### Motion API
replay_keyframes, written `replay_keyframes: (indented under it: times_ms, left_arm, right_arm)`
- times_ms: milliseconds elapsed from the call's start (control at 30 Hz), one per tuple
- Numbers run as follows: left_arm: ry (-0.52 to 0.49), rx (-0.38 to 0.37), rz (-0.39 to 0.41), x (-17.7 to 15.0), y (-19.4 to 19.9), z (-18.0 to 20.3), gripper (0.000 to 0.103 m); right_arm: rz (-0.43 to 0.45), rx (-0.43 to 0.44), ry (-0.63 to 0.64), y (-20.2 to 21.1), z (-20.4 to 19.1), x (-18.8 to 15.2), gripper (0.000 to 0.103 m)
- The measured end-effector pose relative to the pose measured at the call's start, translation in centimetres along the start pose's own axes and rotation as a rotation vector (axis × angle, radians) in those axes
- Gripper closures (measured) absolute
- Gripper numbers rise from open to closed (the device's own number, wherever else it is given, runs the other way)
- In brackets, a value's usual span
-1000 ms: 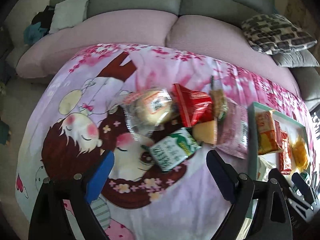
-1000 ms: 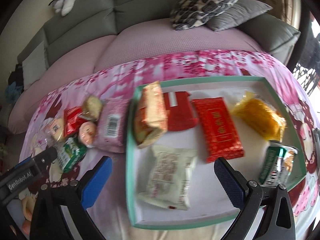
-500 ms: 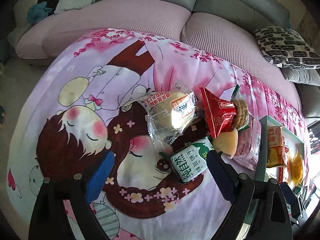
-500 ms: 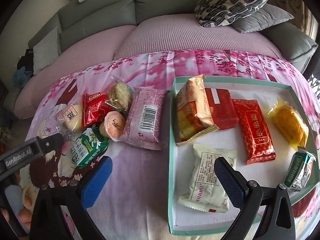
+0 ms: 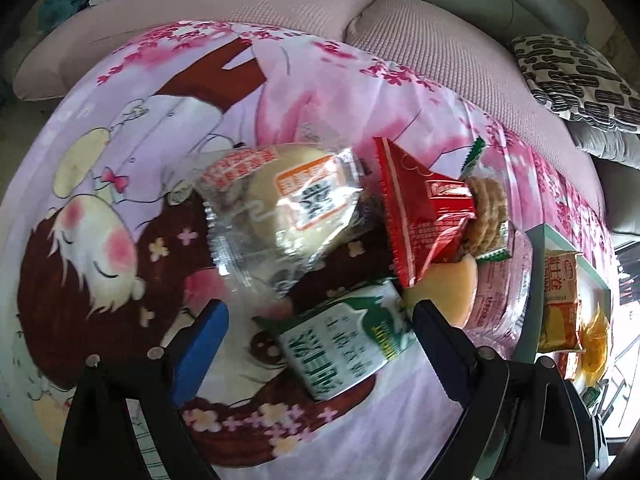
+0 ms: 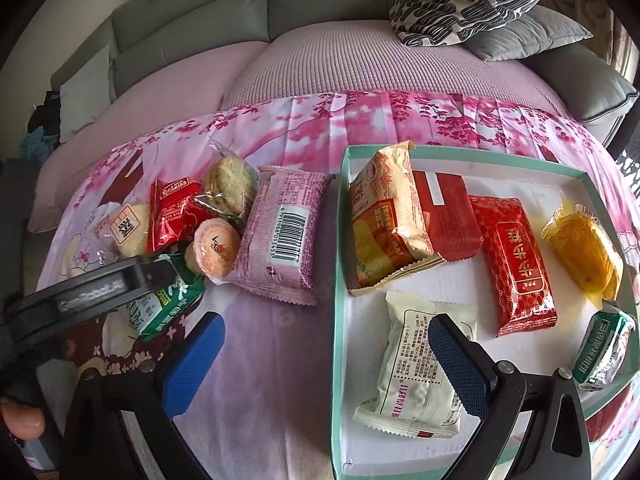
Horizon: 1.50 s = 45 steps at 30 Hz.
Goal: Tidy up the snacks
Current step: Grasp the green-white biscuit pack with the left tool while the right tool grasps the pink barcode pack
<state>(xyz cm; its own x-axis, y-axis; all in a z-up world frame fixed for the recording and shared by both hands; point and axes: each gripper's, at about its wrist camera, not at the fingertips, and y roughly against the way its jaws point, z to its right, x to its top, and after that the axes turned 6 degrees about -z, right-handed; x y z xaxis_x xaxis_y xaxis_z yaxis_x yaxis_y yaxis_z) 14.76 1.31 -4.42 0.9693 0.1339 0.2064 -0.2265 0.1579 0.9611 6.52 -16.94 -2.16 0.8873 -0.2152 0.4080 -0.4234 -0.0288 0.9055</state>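
Left wrist view: left gripper (image 5: 316, 336) jaws wide, empty, straddling the green-white packet (image 5: 344, 344) at the near edge of the loose snack pile on the pink cloth (image 5: 120, 160). Right wrist view: right gripper (image 6: 326, 356) jaws wide, empty, over the near-left wall of the teal-rimmed tray (image 6: 340, 280); cream packet (image 6: 420, 368) lies by its right pad.

Pink blossom-print cloth (image 6: 360, 116), teal-rimmed white tray (image 6: 340, 264), black-and-white patterned cushion (image 6: 468, 0)
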Motion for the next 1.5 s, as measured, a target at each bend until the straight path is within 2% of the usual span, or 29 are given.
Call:
replay_keyframes:
  times_ms: [200, 267, 333, 533, 667, 933, 1033, 1100, 1300, 1500]
  left_arm:
    - [0.003, 0.004, -0.023, 0.1, -0.9, 0.4, 0.012]
    - [0.002, -0.013, -0.019, 0.1, -0.7, 0.4, 0.024]
    - [-0.004, -0.024, -0.016, 0.0, -0.5, 0.4, 0.031]
    - [-0.009, -0.028, -0.014, 0.0, -0.2, 0.2, 0.034]
    - [0.003, -0.043, -0.016, 0.2, -0.2, 0.3, 0.035]
    - [0.019, -0.074, -0.018, 0.1, 0.2, -0.7, 0.035]
    - [0.023, -0.073, -0.019, 0.1, 0.2, -1.0, 0.035]
    - [0.024, -0.072, -0.019, 0.2, 0.2, -1.1, 0.035]
    - [0.033, -0.068, -0.019, 0.3, 0.2, -1.1, 0.035]
    - [0.044, -0.070, -0.023, 0.3, 0.1, -1.4, 0.035]
  right_arm:
    - [-0.002, -0.002, -0.008, 0.0, 0.3, 0.1, 0.000]
    - [-0.001, -0.004, -0.015, 0.0, 0.4, 0.1, 0.000]
    - [0.001, -0.004, -0.023, 0.0, 0.6, 0.2, 0.000]
    - [0.011, 0.007, -0.044, 0.1, 1.1, 0.5, 0.002]
    - [0.020, 0.043, -0.045, 0.2, 0.8, 1.1, 0.009]
    - [-0.004, 0.138, -0.063, -0.4, -0.1, 3.8, 0.039]
    - [-0.012, 0.142, -0.031, -0.4, -1.2, 4.9, 0.043]
    - [-0.034, 0.133, -0.009, -0.7, -2.0, 5.6, 0.049]
    - [-0.113, 0.101, 0.004, -3.3, -3.1, 6.5, 0.055]
    - [-0.153, 0.067, 0.010, -5.1, -3.6, 7.0, 0.055]
